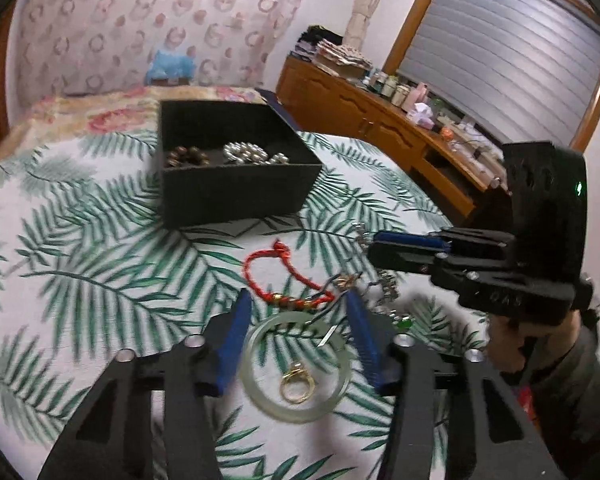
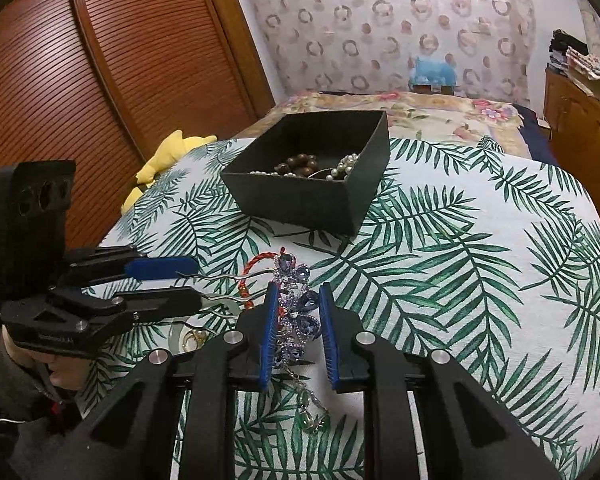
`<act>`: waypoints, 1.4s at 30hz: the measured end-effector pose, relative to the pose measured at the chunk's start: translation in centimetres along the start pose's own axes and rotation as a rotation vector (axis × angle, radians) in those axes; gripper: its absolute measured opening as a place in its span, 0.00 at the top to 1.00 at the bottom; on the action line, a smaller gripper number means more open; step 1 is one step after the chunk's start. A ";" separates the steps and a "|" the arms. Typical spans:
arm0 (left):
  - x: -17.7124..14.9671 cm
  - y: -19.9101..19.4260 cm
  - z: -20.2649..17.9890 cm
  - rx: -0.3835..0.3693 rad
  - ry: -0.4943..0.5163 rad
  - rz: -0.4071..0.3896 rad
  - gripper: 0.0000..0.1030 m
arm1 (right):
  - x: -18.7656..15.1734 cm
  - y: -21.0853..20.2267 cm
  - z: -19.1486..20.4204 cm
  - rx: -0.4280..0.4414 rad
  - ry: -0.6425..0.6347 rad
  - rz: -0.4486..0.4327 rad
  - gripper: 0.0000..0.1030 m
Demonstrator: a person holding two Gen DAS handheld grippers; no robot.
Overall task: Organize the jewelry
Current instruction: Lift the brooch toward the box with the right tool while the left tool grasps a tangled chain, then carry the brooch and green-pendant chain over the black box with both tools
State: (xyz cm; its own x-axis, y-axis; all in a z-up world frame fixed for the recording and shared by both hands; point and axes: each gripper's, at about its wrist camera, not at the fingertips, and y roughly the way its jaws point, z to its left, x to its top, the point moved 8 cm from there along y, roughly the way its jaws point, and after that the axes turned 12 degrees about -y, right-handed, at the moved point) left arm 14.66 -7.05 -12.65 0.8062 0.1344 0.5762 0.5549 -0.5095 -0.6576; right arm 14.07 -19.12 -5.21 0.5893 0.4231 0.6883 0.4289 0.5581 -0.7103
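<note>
A black box (image 1: 236, 196) on the leaf-print cloth holds brown beads (image 1: 186, 156) and pearls (image 1: 252, 154); it also shows in the right wrist view (image 2: 300, 200). My left gripper (image 1: 298, 300) is open over a red cord bracelet (image 1: 276, 280), a pale jade bangle (image 1: 256, 384) and a gold ring (image 1: 298, 384). My right gripper (image 2: 298, 292) is open around a blue rhinestone hairpin (image 2: 296, 312), its jaws either side, not touching. The right gripper shows from the side in the left wrist view (image 1: 374, 248). The left gripper shows in the right wrist view (image 2: 198, 284).
A green-stone chain (image 2: 314, 416) lies under my right gripper. A yellow plush (image 2: 160, 164) sits at the table's left edge. A wooden dresser (image 1: 380, 120) with clutter stands to the right, a bed (image 1: 100, 112) behind the table.
</note>
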 end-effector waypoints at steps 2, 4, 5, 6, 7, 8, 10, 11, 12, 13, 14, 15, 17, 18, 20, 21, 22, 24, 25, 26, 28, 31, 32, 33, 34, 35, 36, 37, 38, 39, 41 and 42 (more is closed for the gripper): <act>0.2 0.3 -0.3 -0.044 -0.024 0.017 0.71 | -0.1 0.2 0.0 0.001 0.005 0.000 0.78; 0.2 0.5 -0.7 -0.070 -0.031 0.026 0.81 | -0.1 0.2 -0.2 0.007 0.012 0.000 0.78; 0.2 0.5 -0.9 -0.079 -0.030 0.026 0.82 | -0.1 0.2 -0.2 0.002 0.011 0.000 0.79; 0.2 0.4 -1.2 -0.093 -0.026 0.024 0.86 | -0.2 0.3 -0.3 0.004 0.013 -0.002 0.82; 0.2 0.2 -1.6 -0.116 -0.023 0.027 0.96 | -0.1 0.3 -0.2 0.014 0.014 -0.004 0.88; 0.2 0.0 -1.8 -0.122 -0.022 0.024 0.96 | -0.1 0.3 -0.1 0.023 0.013 -0.008 0.88; 0.4 -0.4 -2.2 -0.118 -0.008 0.007 0.99 | 0.0 0.0 -0.1 0.010 0.005 -0.011 0.88; 0.4 -0.5 -2.3 -0.108 0.002 0.001 0.99 | 0.0 -0.1 -0.1 0.005 0.001 -0.011 0.88; 0.5 -0.7 -2.3 -0.093 0.011 -0.009 0.99 | 0.0 -0.3 -0.2 -0.006 -0.005 -0.014 0.87; 0.7 -1.0 -2.4 -0.088 0.015 -0.019 0.99 | -0.1 -0.6 -0.2 -0.015 -0.009 -0.015 0.86; 0.9 -1.3 -2.5 -0.089 0.018 -0.026 0.99 | -0.2 -0.7 -0.2 -0.023 -0.015 -0.013 0.84; 1.0 -1.5 -2.5 -0.090 0.021 -0.034 0.99 | -0.4 -0.9 -0.2 -0.033 -0.025 -0.008 0.76; 1.5 -2.1 -2.6 -0.093 0.020 -0.053 0.99 | -1.1 -0.9 0.4 -0.037 -0.050 0.012 0.60; 1.7 -2.2 -2.6 -0.092 0.021 -0.058 0.99 | -1.3 -0.7 0.7 -0.034 -0.062 0.021 0.59; 1.8 -2.5 -2.7 -0.084 0.032 -0.066 0.99 | -1.9 -0.2 1.7 -0.030 -0.099 0.050 0.59; 1.9 -2.4 -2.6 -0.078 0.035 -0.067 0.99 | -2.3 0.2 2.3 -0.038 -0.131 0.075 0.59; 1.9 -2.4 -2.6 -0.075 0.034 -0.069 0.99 | -2.6 0.7 2.8 -0.046 -0.159 0.097 0.59; 2.0 -2.4 -2.7 -0.077 0.032 -0.075 0.99 | -3.4 1.7 3.5 -0.064 -0.211 0.144 0.59; 2.0 -2.3 -2.7 -0.077 0.032 -0.077 0.99 | -3.5 2.0 3.5 -0.092 -0.232 0.148 0.60; 2.1 -2.4 -2.7 -0.077 0.033 -0.082 0.99 | -3.6 2.1 3.5 -0.103 -0.242 0.150 0.60; 2.2 -2.8 -2.7 -0.075 0.032 -0.098 0.99 | -3.5 2.1 3.4 -0.130 -0.258 0.158 0.79; 2.4 -3.1 -2.8 -0.080 0.034 -0.109 0.99 | -3.4 1.8 3.1 -0.118 -0.251 0.155 0.83; 2.5 -3.1 -2.9 -0.073 0.041 -0.113 0.99 | -3.3 1.6 3.0 -0.120 -0.249 0.149 0.84; 2.4 -3.1 -2.9 -0.062 0.051 -0.119 0.99 | -3.1 1.2 2.9 -0.119 -0.242 0.135 0.87; 2.4 -3.1 -3.0 -0.046 0.064 -0.125 0.99 | -2.8 0.9 2.9 -0.117 -0.235 0.119 0.87; 2.3 -3.0 -3.0 -0.041 0.073 -0.122 0.99 | -2.4 0.4 2.8 -0.112 -0.227 0.099 0.87; 2.2 -2.8 -3.0 -0.045 0.073 -0.114 0.99 | -2.0 -0.2 2.9 -0.106 -0.222 0.079 0.87; 2.3 -2.7 -3.0 -0.049 0.067 -0.111 0.99 | -1.7 -0.6 3.0 -0.108 -0.224 0.069 0.87; 2.2 -2.7 -2.9 -0.050 0.062 -0.111 0.99 | -1.4 -1.0 3.1 -0.109 -0.226 0.058 0.87; 2.3 -2.8 -2.8 -0.056 0.055 -0.115 0.99 | -1.1 -1.3 3.4 -0.102 -0.228 0.045 0.87; 2.5 -3.0 -2.5 -0.052 0.043 -0.133 0.99 | -0.8 -1.5 3.9 -0.092 -0.242 0.040 0.87; 2.6 -3.1 -2.4 -0.057 0.033 -0.136 0.99 | -0.8 -1.4 4.3 -0.083 -0.255 0.047 0.87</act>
State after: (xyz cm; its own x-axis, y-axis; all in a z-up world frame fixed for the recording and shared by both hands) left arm 14.54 -7.18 -7.98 0.7167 0.1782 0.6742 0.6452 -0.5363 -0.5442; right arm 10.00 -17.15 -4.16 0.4233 0.6189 0.6616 0.4658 0.4776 -0.7449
